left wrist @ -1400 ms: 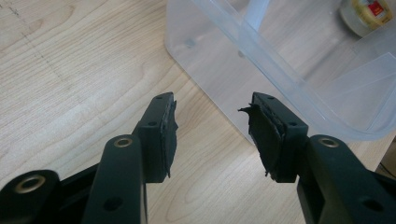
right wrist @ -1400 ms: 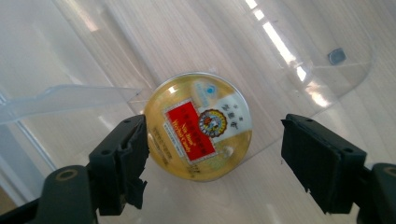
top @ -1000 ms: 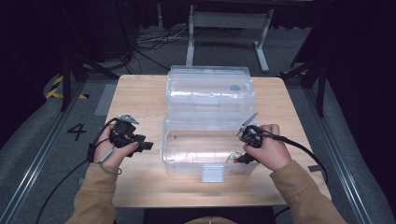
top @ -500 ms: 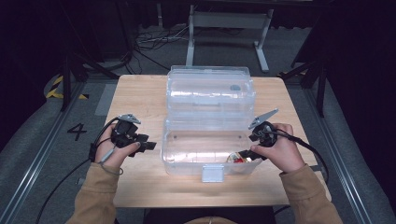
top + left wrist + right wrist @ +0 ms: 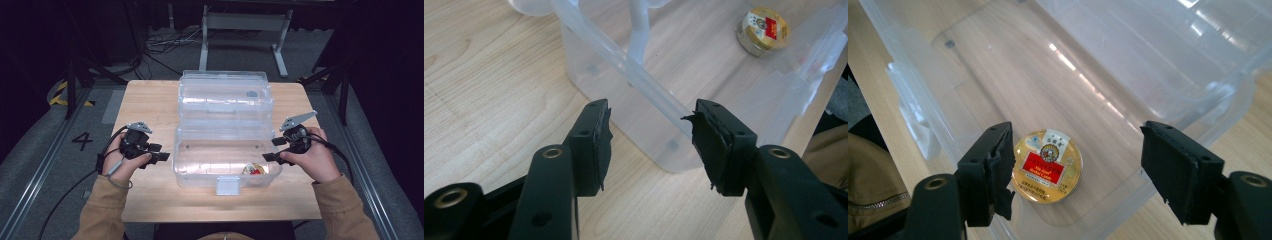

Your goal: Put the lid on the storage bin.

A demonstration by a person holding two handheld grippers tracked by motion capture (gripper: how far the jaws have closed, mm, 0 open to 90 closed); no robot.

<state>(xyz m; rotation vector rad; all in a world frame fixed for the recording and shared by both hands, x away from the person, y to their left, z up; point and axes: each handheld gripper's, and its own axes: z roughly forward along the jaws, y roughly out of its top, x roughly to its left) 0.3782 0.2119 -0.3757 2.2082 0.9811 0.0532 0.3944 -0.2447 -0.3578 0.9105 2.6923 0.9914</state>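
A wooden table [image 5: 150, 105] stands on grey floor [image 5: 45, 150] marked "4" [image 5: 81, 141].

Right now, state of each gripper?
Left gripper: open, empty, beside the clear plastic box.
Right gripper: open, jaws just closing, empty, above the round gold tin.

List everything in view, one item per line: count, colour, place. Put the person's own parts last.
storage box: 1, clear plastic, middle of the table, open, with a latch tab on its near wall.
box lid: 1, clear plastic, folded back behind the box.
round tin: 1, gold with a red and white label, lying flat on the box floor near its front right corner.
table: 1, light wood, under everything.
metal stand: 1, grey, on the floor beyond the table.
left gripper: 1, black, left of the box, jaws open and empty.
right gripper: 1, black, at the box's right edge above the tin, jaws just closing a little, empty.
sleeves: 2, tan, at the near edge.
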